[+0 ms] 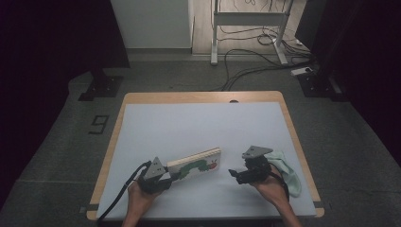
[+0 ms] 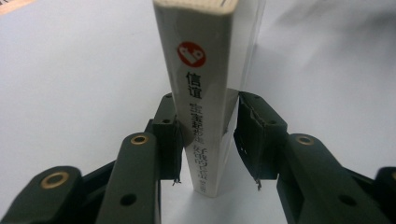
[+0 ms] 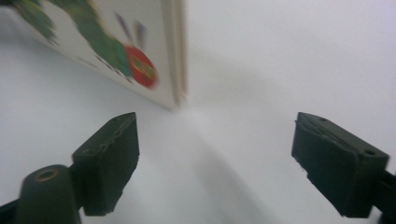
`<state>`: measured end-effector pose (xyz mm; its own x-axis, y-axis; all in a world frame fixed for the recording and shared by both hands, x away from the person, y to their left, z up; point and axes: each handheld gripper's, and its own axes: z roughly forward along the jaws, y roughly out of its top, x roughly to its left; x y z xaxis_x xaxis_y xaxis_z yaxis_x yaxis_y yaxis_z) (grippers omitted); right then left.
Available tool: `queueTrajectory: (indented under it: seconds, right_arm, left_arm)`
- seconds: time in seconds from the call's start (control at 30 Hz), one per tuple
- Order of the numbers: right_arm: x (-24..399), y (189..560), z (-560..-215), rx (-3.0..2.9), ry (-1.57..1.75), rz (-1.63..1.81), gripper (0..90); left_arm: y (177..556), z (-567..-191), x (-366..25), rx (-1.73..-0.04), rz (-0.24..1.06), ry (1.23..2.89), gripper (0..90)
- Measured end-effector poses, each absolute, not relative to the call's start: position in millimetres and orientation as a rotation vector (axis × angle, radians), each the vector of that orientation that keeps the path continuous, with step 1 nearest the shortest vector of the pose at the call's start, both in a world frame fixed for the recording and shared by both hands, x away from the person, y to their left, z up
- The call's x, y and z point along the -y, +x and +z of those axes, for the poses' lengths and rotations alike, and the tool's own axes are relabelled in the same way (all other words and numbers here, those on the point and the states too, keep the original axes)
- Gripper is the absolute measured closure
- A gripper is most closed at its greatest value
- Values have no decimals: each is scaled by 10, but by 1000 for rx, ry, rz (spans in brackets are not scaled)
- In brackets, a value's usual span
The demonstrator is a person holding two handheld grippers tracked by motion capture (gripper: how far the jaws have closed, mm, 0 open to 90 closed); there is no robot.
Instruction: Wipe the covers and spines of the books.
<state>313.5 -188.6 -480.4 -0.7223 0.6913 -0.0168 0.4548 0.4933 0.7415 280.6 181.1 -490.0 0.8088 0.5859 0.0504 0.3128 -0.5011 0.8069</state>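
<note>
A board book (image 1: 198,164) with a green caterpillar on its cover stands on its long edge on the white mat, leaning a little. My left gripper (image 1: 171,178) is shut on its spine end. In the left gripper view the pads (image 2: 170,135) press both sides of the printed spine (image 2: 205,56). My right gripper (image 1: 235,173) hovers to the right of the book, apart from it, jaws wide open and empty. In the right gripper view (image 3: 215,140) the book's free end (image 3: 116,51) stands ahead and to the left, beyond the fingertips.
A pale green cloth (image 1: 287,171) lies by the right hand near the mat's right edge. The white mat (image 1: 198,123) covers a wooden table (image 1: 203,97). Cables and a desk frame (image 1: 248,19) are on the floor beyond.
</note>
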Motion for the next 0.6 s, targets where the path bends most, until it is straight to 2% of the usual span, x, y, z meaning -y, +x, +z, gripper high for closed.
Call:
queueTrajectory:
  seconds: [0.43, 0.6]
  right_arm:
    - [2676, 3100, -4772, -2251, 1249, 944, 127]
    - [2906, 3118, -4859, -2185, 1325, 829, 140]
  left_arm:
    - [2810, -4901, -1820, -668, 385, 2124, 621]
    - [2799, -4903, -1830, -676, 389, 2122, 619]
